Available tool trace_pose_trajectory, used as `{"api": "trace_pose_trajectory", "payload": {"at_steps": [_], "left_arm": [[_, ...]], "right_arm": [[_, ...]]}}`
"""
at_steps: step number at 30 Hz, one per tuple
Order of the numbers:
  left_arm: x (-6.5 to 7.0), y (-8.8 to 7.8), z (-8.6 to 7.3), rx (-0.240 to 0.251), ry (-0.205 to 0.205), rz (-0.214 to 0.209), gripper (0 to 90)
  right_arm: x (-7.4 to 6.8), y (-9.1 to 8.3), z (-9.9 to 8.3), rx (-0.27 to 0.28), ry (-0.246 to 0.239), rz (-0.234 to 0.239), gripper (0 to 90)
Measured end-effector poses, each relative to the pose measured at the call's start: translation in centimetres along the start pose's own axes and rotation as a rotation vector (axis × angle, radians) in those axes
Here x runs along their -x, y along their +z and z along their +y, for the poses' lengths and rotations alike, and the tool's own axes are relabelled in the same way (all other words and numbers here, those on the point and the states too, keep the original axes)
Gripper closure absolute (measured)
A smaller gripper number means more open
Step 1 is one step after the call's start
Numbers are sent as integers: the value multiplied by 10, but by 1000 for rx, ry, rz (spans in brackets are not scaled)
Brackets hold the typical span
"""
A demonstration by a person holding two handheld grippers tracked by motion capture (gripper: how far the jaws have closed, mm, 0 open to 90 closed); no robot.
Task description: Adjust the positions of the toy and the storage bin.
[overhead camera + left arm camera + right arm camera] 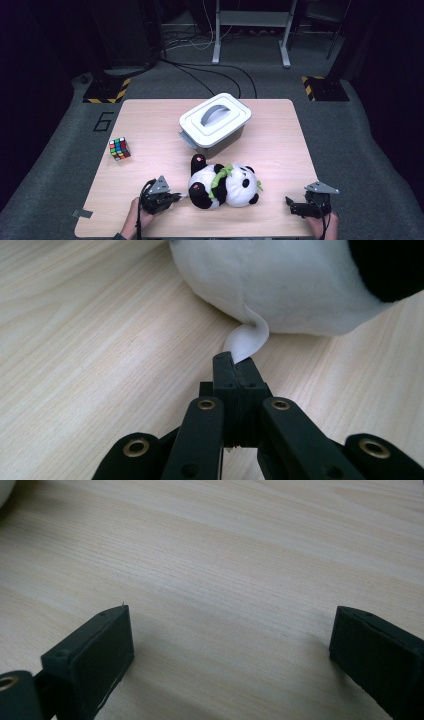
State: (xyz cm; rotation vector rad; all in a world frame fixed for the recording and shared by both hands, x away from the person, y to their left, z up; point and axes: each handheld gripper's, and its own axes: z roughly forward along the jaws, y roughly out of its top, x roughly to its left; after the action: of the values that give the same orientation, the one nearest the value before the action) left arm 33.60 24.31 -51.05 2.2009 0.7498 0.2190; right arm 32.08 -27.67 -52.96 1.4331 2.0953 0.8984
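Light wooden table (150, 125) carries a white lidded plastic box with grey handle (216, 123) at far centre. Black-and-white plush panda with green bow (223, 184) lies near centre, just right of the left gripper (176, 197). Left gripper's jaws are pressed together, pinching the panda's white fabric tag (246, 340). Right gripper (290, 204) sits near right, jaws wide apart, holding nothing. Small multicoloured puzzle cube (119, 148) sits left.
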Motion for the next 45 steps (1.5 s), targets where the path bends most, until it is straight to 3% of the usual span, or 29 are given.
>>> {"api": "trace_pose_trajectory", "payload": {"at_steps": [8, 22, 34, 45], "left_arm": [[-10, -10, -11, 15, -44, 7, 900], [-29, -29, -28, 22, -103, 72, 900], [-52, -47, -43, 21, -162, 149, 900], [-81, -63, -53, 10, -229, 223, 900]], "right_arm": [[0, 0, 0, 1, -4, 0, 32], [0, 0, 0, 0, 5, -4, 31], [0, 0, 0, 0, 6, -5, 31], [0, 0, 0, 1, 2, -6, 32]]}}
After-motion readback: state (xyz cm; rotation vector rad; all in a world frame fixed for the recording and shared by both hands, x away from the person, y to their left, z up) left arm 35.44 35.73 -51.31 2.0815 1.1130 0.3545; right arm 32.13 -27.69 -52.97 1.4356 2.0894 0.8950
